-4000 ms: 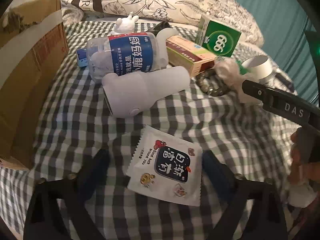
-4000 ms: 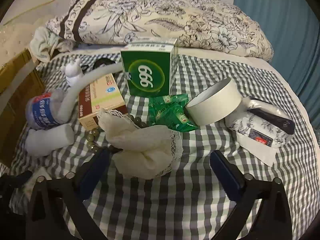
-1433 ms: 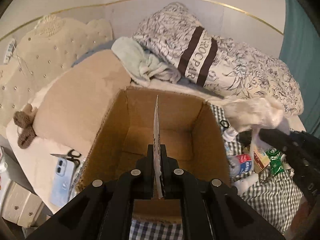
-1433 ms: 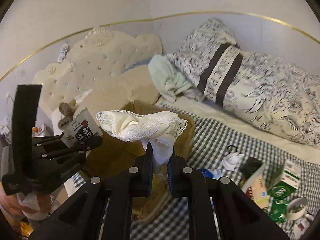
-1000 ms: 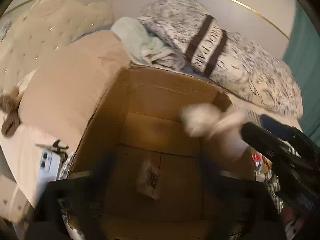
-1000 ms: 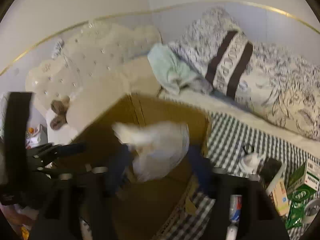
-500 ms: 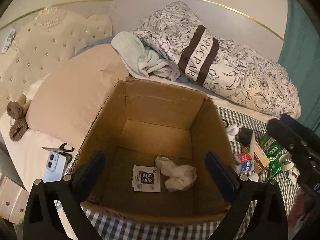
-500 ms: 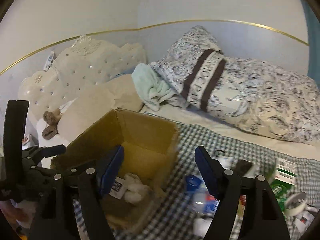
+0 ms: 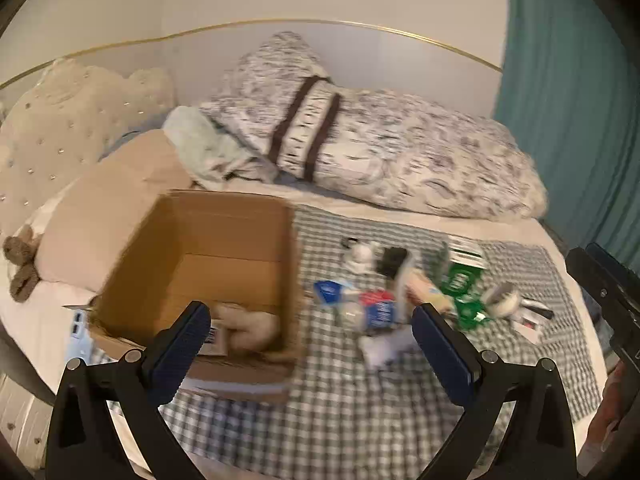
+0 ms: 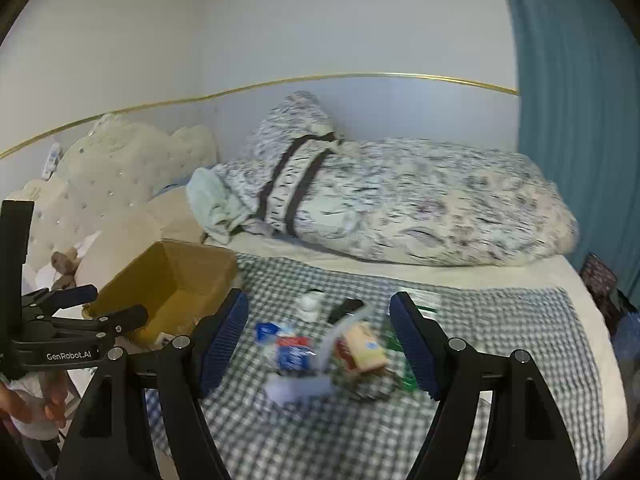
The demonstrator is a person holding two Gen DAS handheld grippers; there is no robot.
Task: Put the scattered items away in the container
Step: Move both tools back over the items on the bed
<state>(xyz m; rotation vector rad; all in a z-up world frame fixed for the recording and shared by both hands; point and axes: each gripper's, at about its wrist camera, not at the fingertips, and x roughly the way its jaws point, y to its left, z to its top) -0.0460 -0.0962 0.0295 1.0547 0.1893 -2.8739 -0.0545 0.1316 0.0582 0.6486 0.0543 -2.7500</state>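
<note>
Cardboard makes up the container point(image 9: 224, 248), an open box sitting on the bed at the left edge of the checked cloth point(image 9: 360, 412), toward the pillow end. In the left wrist view a pale crumpled cloth point(image 9: 252, 326) and a small printed packet point(image 9: 214, 336) lie on its floor. The left claw point(image 9: 312, 350) is spread wide with nothing between its blue pads, held above the box's near corner. The right claw point(image 10: 318, 346) is likewise wide apart and empty, above the clutter.

Most scattered items remain on the checked cloth, right of the box: a water bottle point(image 9: 374, 312) with a blue and red label, a green carton point(image 9: 460, 276), a yellowish box point(image 10: 366, 346), a tape roll point(image 9: 500, 296) and a small white figure point(image 10: 310, 304).

Risks, as I judge them: the pile is tightly packed, so a claw closing on one piece could nudge or drag its neighbours, and the bottle could roll on the soft bedding toward the bed's edge. Both pictures are smeared by motion, so fine positions are uncertain.

Only the left view looks down into the box and shows its contents, plus the tape roll toward the cloth's right edge. The right view hides most of the box floor behind the near wall, but shows the left claw from the side.
</note>
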